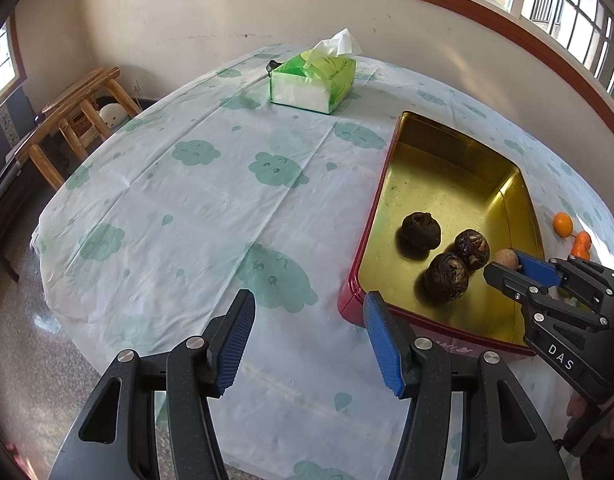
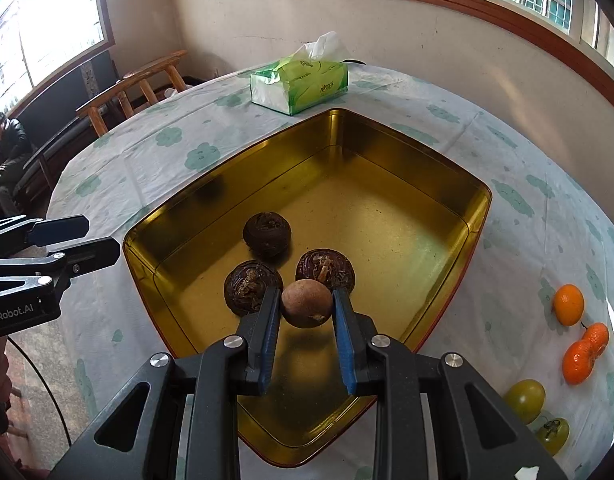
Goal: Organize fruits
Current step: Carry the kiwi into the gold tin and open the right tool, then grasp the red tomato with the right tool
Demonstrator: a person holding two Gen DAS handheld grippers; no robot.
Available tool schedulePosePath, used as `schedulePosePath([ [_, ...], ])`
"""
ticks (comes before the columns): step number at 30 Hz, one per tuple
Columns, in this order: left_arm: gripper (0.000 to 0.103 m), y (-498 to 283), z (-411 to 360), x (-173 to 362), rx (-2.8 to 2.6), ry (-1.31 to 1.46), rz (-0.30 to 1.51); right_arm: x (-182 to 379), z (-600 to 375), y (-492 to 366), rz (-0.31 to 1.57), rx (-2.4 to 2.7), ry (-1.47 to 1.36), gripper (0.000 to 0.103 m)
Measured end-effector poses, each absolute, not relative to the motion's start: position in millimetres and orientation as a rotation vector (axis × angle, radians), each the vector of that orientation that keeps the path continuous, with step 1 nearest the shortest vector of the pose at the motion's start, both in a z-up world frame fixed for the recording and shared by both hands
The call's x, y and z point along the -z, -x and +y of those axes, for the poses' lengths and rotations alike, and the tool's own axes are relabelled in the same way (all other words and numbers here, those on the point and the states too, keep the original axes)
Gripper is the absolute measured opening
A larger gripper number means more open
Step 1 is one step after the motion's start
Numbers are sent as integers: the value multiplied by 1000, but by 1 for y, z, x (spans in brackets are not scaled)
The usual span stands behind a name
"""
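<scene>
A gold-lined tin tray (image 2: 387, 148) with red outer walls (image 1: 391, 160) sits on the table. Three dark brown round fruits (image 2: 267, 234) (image 2: 326, 269) (image 2: 249, 286) lie in it; they also show in the left wrist view (image 1: 421, 230). My right gripper (image 2: 307, 304) is shut on a light brown round fruit (image 2: 307, 303) and holds it above the tray's near part; it shows in the left wrist view (image 1: 507, 262) too. My left gripper (image 1: 309, 324) is open and empty over the tablecloth, left of the tray.
A green tissue box (image 1: 313, 80) stands at the table's far side. Three orange mandarins (image 2: 569, 304) and two green fruits (image 2: 525, 400) lie on the cloth right of the tray. Wooden chairs (image 1: 75, 120) stand off the table's left; a person (image 2: 7, 148) sits far left.
</scene>
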State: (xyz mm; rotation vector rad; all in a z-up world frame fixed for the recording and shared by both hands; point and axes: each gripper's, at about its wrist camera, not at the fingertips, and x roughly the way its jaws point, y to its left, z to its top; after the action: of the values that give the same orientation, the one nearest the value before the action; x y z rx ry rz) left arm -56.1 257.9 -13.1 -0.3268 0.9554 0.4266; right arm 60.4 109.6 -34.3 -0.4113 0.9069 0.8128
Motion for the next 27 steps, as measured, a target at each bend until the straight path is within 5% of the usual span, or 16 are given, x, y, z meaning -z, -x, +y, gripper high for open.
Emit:
schedulePosePath([
  [17, 58, 53, 243, 4, -402, 301, 942, 19, 98, -60, 870, -816, 339, 31],
  [27, 58, 42, 211, -7, -324, 263, 932, -6, 5, -55, 817, -678, 223, 33],
])
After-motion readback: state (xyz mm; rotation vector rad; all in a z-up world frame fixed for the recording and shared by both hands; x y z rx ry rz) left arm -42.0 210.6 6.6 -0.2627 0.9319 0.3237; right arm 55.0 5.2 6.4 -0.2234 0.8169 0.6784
